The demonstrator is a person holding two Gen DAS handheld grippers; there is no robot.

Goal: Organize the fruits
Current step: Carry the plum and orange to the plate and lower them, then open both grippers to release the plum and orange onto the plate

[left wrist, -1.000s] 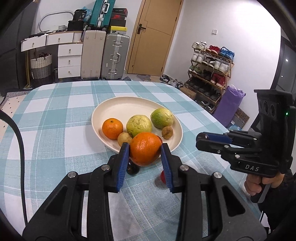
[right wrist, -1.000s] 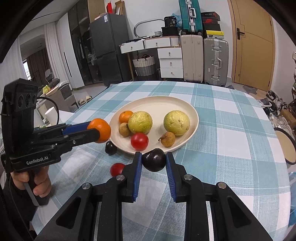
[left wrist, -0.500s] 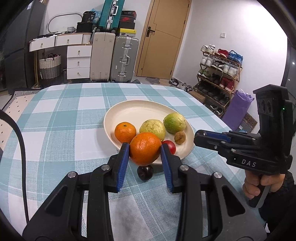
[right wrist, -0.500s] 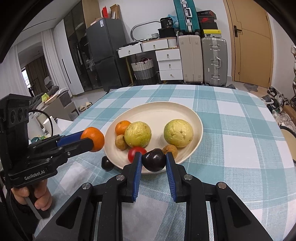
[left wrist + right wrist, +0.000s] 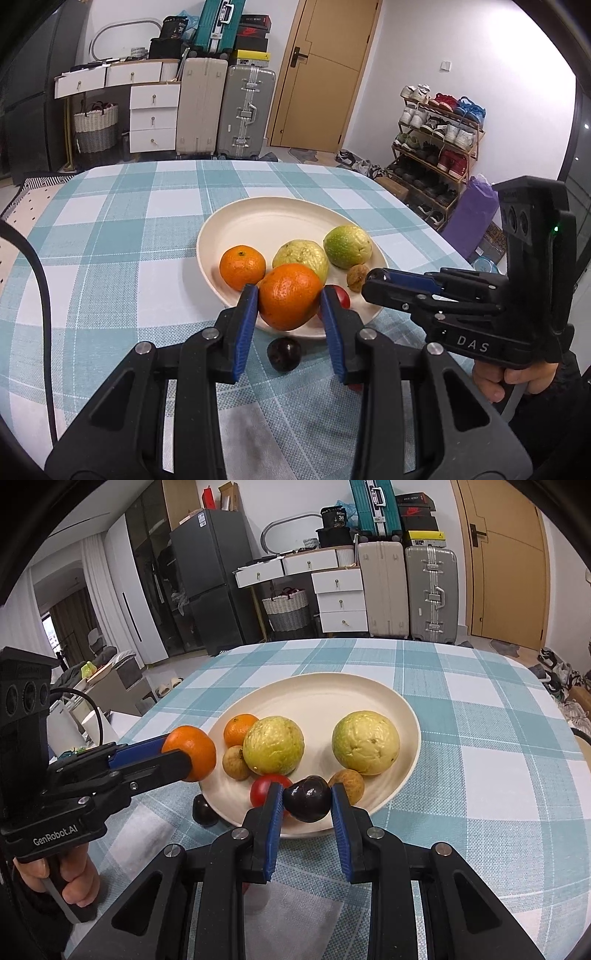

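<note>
Sitting between jaws: orange (image 5: 289, 295), plum (image 5: 307, 798).

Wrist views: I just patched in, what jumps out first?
The left hand-held gripper is shut on an orange at the plate's near rim. The right hand-held gripper is shut on a dark plum over that same edge. The plate already holds two guavas, a small orange and a tomato; another plum lies on the checked cloth beside it.

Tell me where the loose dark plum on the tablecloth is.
The dark plum lies on the tablecloth just off the plate's near rim, below the left gripper's orange.
</note>
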